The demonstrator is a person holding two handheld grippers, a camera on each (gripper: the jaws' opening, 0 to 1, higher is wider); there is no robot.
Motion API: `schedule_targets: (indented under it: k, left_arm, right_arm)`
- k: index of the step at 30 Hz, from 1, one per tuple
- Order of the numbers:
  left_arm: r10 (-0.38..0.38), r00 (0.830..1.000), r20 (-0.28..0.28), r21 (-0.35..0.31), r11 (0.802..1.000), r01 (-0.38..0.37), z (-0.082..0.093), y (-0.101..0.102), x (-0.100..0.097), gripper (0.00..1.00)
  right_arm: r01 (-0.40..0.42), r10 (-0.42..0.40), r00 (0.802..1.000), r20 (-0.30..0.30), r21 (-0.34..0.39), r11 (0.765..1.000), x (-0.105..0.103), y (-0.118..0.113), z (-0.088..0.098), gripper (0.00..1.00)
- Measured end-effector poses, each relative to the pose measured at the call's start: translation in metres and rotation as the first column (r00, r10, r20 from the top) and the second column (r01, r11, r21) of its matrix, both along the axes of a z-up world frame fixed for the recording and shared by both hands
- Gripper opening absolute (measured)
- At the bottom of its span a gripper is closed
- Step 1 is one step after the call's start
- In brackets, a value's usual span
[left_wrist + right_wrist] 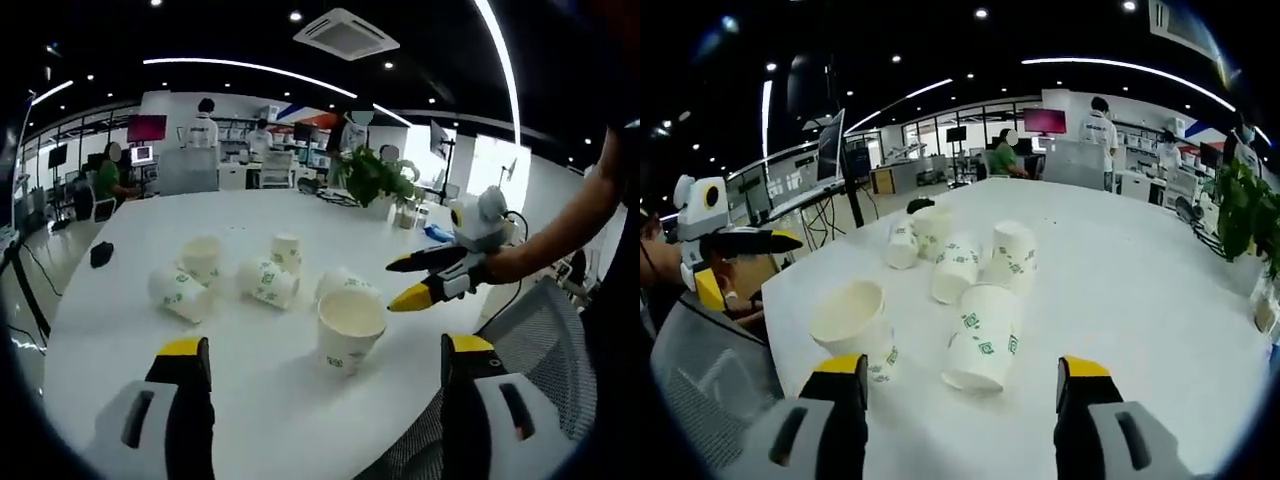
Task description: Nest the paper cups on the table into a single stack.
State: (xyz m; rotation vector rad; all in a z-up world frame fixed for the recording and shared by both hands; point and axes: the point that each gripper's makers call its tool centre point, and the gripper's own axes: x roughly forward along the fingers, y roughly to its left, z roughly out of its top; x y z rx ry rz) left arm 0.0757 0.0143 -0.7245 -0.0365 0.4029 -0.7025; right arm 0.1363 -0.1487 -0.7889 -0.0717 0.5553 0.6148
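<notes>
Several white paper cups with green prints sit loose on the white round table (120, 360). Nearest in the left gripper view is an upright cup (350, 330), with a cup lying on its side (345, 283) just behind it. Farther left are another lying cup (268, 283), an upright cup (287, 252) and two more (202, 258) (178, 293). My left gripper (327, 348) is open, short of the nearest cup. My right gripper (401, 283) hovers open at that cup's right. In the right gripper view, the right gripper (962, 367) stands open before the upright cup (855, 325) and the lying cup (985, 335).
A grey mesh chair (540, 330) stands at the table's near edge. A potted plant (375, 175) and small items stand at the far side, and a black object (101, 254) lies at the left. The left gripper (755, 255) shows beside the chair back (710, 370). People sit at desks behind.
</notes>
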Motion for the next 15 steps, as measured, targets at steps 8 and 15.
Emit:
schedule_targets:
  k: [8, 15]
  left_arm:
    - [-0.022, 0.999, 0.046, 0.005, 1.000, 0.022, 0.001, -0.006, 0.000, 0.94]
    - [-0.047, 0.998, 0.040, 0.031, 0.998, 0.046, -0.007, -0.007, 0.003, 0.93]
  right_arm:
    - [0.043, -0.043, 0.999, -0.019, -0.015, 0.999, 0.010, 0.003, -0.017, 0.66]
    - [0.073, -0.074, 0.996, -0.039, -0.026, 0.997, 0.023, 0.011, -0.020, 0.60]
